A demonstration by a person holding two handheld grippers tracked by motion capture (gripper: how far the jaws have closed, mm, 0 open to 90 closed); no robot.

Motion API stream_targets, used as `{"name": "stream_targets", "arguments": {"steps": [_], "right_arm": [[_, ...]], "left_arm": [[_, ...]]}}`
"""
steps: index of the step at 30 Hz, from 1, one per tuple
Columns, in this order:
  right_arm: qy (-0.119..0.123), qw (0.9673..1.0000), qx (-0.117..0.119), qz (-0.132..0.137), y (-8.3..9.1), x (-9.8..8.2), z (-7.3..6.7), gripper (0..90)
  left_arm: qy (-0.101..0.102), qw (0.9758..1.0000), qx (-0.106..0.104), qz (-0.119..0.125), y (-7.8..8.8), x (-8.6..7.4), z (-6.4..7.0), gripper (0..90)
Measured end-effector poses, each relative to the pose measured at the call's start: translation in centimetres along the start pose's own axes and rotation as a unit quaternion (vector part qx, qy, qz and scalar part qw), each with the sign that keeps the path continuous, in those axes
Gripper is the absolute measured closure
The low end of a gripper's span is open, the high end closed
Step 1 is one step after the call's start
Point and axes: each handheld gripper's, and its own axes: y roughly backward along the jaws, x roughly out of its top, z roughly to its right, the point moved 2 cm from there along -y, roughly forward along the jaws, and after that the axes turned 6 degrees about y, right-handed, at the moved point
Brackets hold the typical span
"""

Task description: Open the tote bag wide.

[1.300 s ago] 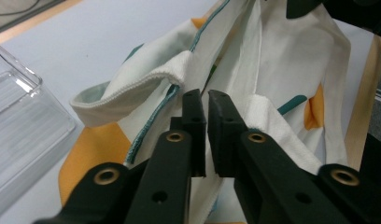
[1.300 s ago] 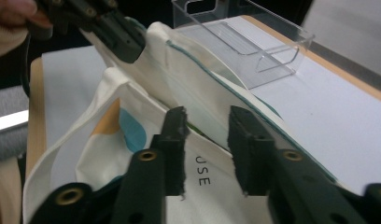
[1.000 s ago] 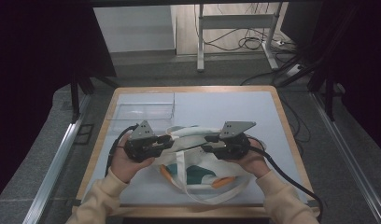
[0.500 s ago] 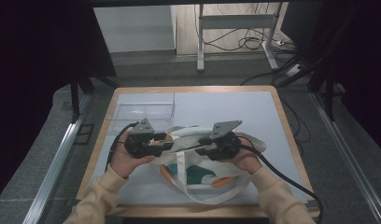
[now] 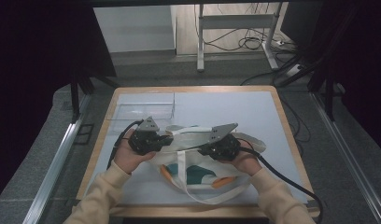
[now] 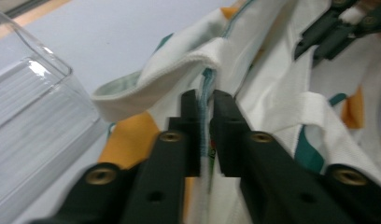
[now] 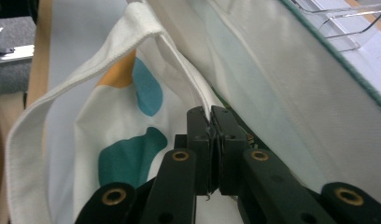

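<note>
From above, we hold the tote bag (image 5: pixel 198 172) near the table's (image 5: pixel 254 112) near edge. Our left gripper (image 6: pixel 205 116) pinches its rim fabric, jaws having just closed. Our right gripper (image 7: pixel 210 123) clamps the opposite rim, likely to spread the mouth open.

This looks like a lab or recording workspace rather than a home. The table (image 5: pixel 282 121) is a wood-edged board with a pale mat, set in a frame of aluminium rails (image 5: pixel 53 163) with dark curtains (image 5: pixel 34 60) at the left and right. On the grey carpet beyond the far edge, loose cables (image 5: pixel 244 44) run around a metal desk stand (image 5: pixel 235 28).
</note>
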Motion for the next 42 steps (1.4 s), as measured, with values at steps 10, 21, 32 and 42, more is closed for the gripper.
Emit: {"name": "stream_targets", "arguments": {"steps": [10, 21, 32, 42], "right_arm": [[-0.015, 0.9996, 0.016, 0.02, 0.4, -0.3, -1.2, 86.3], [-0.028, 0.9979, 0.05, 0.03, 0.5, -1.2, -3.4, 86.5], [-0.025, 0.9958, 0.084, 0.027, 0.4, -2.2, -6.3, 86.8], [-0.042, 0.9933, 0.101, 0.038, 0.3, -3.0, -7.5, 87.0]], "left_arm": [[0.025, 0.9996, 0.002, 0.009, -0.1, 0.0, -0.7, 88.2], [0.06, 0.9978, 0.009, 0.026, -0.8, 0.3, -1.8, 88.0], [0.09, 0.9948, 0.031, 0.035, -1.7, 0.7, -3.7, 87.8], [0.096, 0.9931, 0.049, 0.045, -2.5, 0.9, -3.9, 87.7]]}}
